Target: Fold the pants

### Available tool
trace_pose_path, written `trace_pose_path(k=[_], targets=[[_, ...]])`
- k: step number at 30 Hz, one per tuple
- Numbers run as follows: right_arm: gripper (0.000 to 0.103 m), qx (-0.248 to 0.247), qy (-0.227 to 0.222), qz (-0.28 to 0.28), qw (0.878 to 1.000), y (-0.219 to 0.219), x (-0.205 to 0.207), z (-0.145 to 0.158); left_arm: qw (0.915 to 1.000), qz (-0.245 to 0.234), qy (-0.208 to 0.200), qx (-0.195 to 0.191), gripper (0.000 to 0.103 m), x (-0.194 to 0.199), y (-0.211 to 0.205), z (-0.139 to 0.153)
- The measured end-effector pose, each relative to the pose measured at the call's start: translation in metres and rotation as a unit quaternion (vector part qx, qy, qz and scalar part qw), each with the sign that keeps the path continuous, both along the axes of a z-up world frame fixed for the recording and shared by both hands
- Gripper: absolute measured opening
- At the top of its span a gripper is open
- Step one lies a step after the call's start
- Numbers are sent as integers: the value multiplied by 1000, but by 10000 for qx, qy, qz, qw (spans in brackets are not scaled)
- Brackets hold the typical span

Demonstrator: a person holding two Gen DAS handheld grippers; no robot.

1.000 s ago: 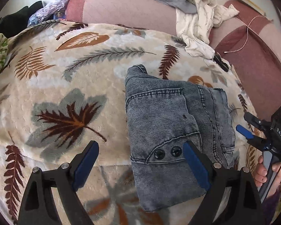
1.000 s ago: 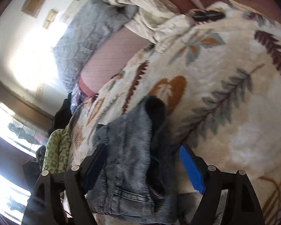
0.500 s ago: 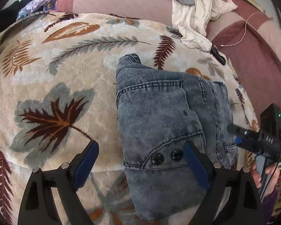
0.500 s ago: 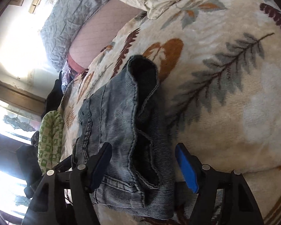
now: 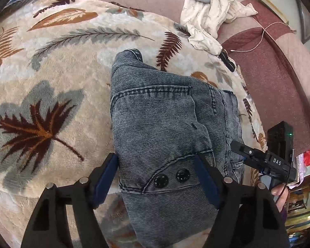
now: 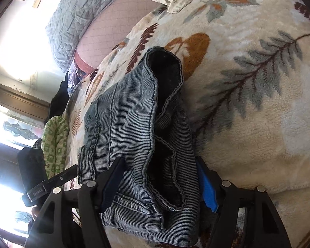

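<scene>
Folded grey-blue corduroy-look pants (image 5: 165, 113) lie on a cream leaf-print blanket (image 5: 62, 72). My left gripper (image 5: 157, 175) straddles their near end by two black buttons. Its jaws are closing: the left pad sits at the fabric's edge, the right pad rests on top, and nothing is pinched. In the right wrist view the pants (image 6: 124, 124) show as a stack of layers with open hems. My right gripper (image 6: 161, 181) has that stack filling the gap, both pads against the denim. Its black handle (image 5: 279, 161) shows at the pants' right edge, held by a hand.
A crumpled cream sheet (image 5: 208, 16) and a grey quilt (image 6: 78, 16) lie at the far side. Maroon bedding (image 5: 268, 72) with a thin cable (image 5: 264, 35) runs along the right. A green patterned cloth (image 6: 55, 140) hangs at the blanket's far edge by a bright window.
Both grippers came down closer over the pants and tipped further downward. The left jaws narrowed toward the fabric. The right jaws narrowed onto the stacked layers.
</scene>
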State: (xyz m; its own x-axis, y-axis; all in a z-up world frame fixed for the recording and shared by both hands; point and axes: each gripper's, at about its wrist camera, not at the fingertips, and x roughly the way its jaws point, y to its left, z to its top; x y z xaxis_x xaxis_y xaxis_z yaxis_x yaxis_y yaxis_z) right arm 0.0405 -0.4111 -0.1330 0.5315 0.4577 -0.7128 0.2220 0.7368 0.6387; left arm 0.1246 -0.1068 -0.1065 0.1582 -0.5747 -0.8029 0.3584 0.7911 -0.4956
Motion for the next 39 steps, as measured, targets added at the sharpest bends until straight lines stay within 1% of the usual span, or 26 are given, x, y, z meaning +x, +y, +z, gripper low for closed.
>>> trace_pose_path(k=[2,3,4,5,8,10,13,15,16,21,26,27,32,37,39], targets=[[71,59,-41,-29,10000,0,-1,1,10000,23,23,-53,72,0,2,-1],[70,134,-73,-25,9999,1,-1,1,10000,23,26,-59,71,0,2,-1],[67,215,-91,14,9997,1,0,0,10000,27,22,-63,68,0,3,-1],[62,220,-89,38,9997,2,-1,-1,10000,37,15,-65,63,0,4,-1],[54,199,-102,25,9997,2,-3,-1,10000,54,-5,-62,56,1,9,-1],[53,204,-91,9,9998,3,-2,-2,9999,85,21,-101,55,2,12,-3],[52,185,-62,6,9998,3,-2,-3,9996,159,181,-117,57,2,15,-6],[52,177,-55,2,9998,4,-2,-3,9994,221,243,-110,62,2,17,-7],[52,186,-52,4,9998,4,-1,-3,9993,255,249,-84,67,2,18,-7],[52,176,-43,-8,9998,4,-2,-3,9990,318,298,-119,67,4,17,-9],[53,154,-40,-30,9999,6,-1,-2,9986,282,325,-305,67,5,10,-11],[54,150,-43,-35,9999,7,-1,-2,9983,291,358,-347,67,6,11,-12],[55,121,-40,-35,9999,8,0,-2,9931,548,739,-734,68,15,21,-24],[58,169,-31,-70,9998,8,2,-3,9946,473,588,-717,73,14,11,-21],[61,220,-46,-105,9997,7,2,-4,9946,510,533,-733,72,13,10,-22]])
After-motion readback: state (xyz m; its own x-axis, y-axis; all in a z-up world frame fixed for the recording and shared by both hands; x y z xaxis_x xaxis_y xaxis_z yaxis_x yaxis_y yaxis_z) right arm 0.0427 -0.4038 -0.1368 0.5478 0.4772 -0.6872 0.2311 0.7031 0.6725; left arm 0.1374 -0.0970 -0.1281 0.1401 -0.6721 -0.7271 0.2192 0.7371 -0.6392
